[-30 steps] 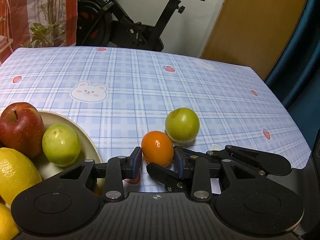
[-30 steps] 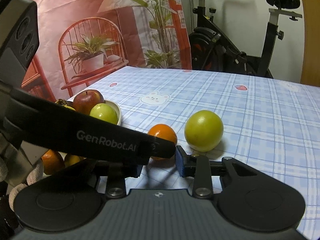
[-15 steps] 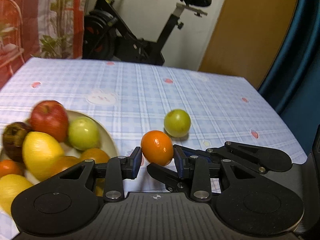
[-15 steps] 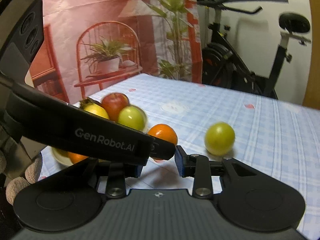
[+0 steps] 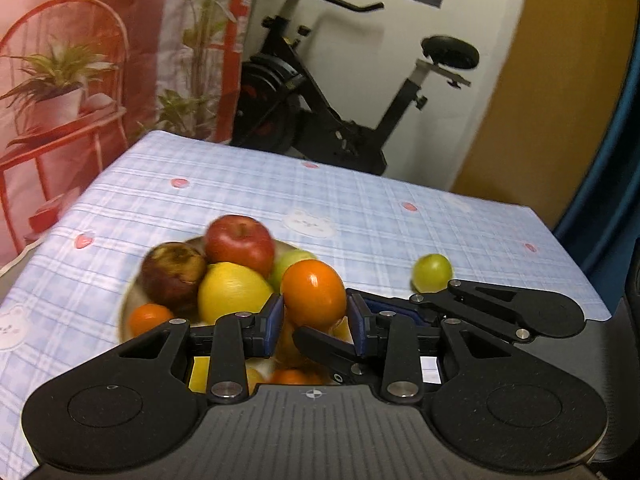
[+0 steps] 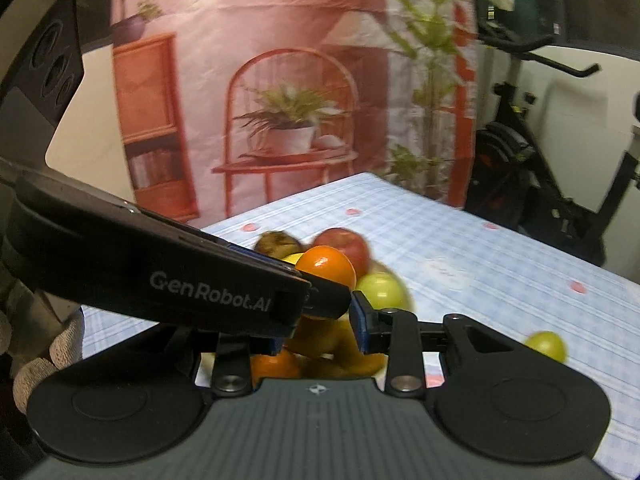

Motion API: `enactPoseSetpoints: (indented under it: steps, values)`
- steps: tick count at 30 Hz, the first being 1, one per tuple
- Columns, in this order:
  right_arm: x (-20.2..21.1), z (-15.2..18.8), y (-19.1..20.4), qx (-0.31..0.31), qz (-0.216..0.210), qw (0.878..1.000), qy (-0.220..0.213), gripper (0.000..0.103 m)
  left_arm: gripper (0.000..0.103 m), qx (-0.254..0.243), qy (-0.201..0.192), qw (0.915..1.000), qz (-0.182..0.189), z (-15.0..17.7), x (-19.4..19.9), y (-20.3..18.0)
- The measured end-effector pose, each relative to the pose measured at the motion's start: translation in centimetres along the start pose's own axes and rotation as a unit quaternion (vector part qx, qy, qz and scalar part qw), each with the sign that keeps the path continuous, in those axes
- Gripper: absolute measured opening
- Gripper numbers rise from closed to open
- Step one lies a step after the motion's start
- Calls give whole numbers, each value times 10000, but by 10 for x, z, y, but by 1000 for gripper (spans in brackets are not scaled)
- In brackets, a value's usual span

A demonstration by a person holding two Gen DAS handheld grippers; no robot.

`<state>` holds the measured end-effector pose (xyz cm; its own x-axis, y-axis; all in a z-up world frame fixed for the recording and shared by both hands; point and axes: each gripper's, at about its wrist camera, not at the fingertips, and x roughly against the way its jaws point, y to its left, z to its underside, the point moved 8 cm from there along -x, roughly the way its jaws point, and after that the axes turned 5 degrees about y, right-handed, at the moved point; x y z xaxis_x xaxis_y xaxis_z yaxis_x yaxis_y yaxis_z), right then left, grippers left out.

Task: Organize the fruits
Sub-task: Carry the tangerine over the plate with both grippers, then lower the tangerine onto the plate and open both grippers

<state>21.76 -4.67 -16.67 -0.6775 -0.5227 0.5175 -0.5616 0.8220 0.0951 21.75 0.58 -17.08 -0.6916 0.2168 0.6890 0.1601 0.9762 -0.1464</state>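
Note:
My left gripper (image 5: pixel 315 320) is shut on an orange (image 5: pixel 313 293) and holds it in the air above the fruit plate (image 5: pixel 127 300). The plate holds a red apple (image 5: pixel 240 243), a lemon (image 5: pixel 232 296), a dark brownish fruit (image 5: pixel 174 272), a green fruit (image 5: pixel 289 262) and small oranges (image 5: pixel 150 318). A loose green fruit (image 5: pixel 432 272) lies on the tablecloth to the right. In the right wrist view the left gripper's body (image 6: pixel 168 280) crosses in front, holding the orange (image 6: pixel 328 266). My right gripper (image 6: pixel 320 330) is open and empty, close behind it; the loose green fruit (image 6: pixel 546 345) is at its right.
The table has a blue plaid cloth (image 5: pixel 360 216) with edges at the left, far and right sides. An exercise bike (image 5: pixel 320 112) stands behind the table. A pink backdrop with a printed chair and plant (image 6: pixel 288 120) hangs at the left.
My left gripper has lifted the orange off the cloth and carried it left, over the plate. The right gripper has followed to the left, and the loose green fruit now lies far right.

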Motion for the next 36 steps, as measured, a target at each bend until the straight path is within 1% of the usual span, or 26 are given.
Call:
enactPoseSetpoints:
  steps: [4, 8, 13, 21, 24, 27, 32, 34, 36]
  values:
    - [-13, -8, 9, 122, -87, 9999, 72, 34, 37, 205, -68, 9998, 3, -2, 4, 12]
    - [-19, -10, 13, 253, -86, 9996, 130, 34, 37, 306, -108, 9995, 29, -3, 4, 17]
    - [-25, -10, 19, 365, -166, 9990, 206, 34, 38, 489, -71, 9988, 63, 5, 6, 29]
    - [-35, -8, 31, 636, -160, 9974, 285, 35, 38, 660, -28, 9978, -25, 11, 3, 42]
    - [-37, -7, 32, 650, -166, 9973, 283, 35, 40, 667, -39, 9977, -89, 11, 3, 44]
    - [-36, -6, 31, 662, -168, 9973, 278, 35, 45, 695, -65, 9975, -135, 10, 4, 46]
    - [-33, -4, 28, 625, -120, 9976, 257, 37, 47, 753, -120, 9969, -169, 9, 6, 49]
    - [-32, -2, 26, 594, -103, 9979, 252, 37, 50, 807, -166, 9964, -195, 8, 7, 51]
    - [-29, -1, 25, 567, -121, 9981, 226, 37, 50, 873, -224, 9957, -231, 6, 9, 54]
